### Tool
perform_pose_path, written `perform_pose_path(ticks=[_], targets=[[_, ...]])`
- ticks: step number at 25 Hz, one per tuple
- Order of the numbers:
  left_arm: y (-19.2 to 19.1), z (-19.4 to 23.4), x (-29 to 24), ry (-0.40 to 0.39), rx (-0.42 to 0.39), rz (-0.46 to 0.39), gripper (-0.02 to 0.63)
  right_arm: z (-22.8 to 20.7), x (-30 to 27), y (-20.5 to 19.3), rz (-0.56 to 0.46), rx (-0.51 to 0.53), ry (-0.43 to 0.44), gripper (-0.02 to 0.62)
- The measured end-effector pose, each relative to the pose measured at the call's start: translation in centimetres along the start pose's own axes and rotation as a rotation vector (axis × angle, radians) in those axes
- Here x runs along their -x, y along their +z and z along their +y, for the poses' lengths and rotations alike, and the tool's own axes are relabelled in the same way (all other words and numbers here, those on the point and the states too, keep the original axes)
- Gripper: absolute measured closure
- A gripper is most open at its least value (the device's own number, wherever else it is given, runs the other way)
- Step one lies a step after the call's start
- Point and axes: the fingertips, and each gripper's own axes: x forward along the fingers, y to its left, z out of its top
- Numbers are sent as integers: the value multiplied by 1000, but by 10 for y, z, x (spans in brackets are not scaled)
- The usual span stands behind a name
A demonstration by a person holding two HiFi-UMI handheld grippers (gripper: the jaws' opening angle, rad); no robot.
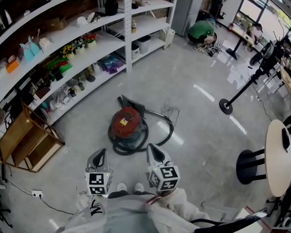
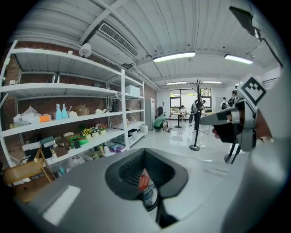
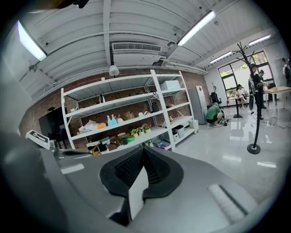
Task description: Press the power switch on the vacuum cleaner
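The vacuum cleaner (image 1: 126, 122) is a round red canister on the grey floor, with a black hose (image 1: 134, 146) coiled round its near side. A sliver of its red body (image 2: 143, 180) shows through the slit between the left jaws. In the head view my left gripper (image 1: 100, 152) hangs above the floor just near-left of the vacuum, jaws together and holding nothing. My right gripper (image 1: 151, 148) hangs near-right of it, also shut and empty. Both point toward the vacuum without touching it. No switch can be made out.
Long white shelves (image 1: 67, 36) full of small items run along the left. A wooden chair (image 1: 23, 141) lies near them. To the right stand a pole on a round base (image 1: 226, 106) and a round table (image 1: 278, 157). A person (image 1: 201, 31) crouches far back.
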Motion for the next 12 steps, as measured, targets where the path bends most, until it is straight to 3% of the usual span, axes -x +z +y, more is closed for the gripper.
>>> perform_pose_path(ticks=[12], targets=[[12,-1,-7,-86,-23,-41,606,21,7,0,-7,30,-34,595]])
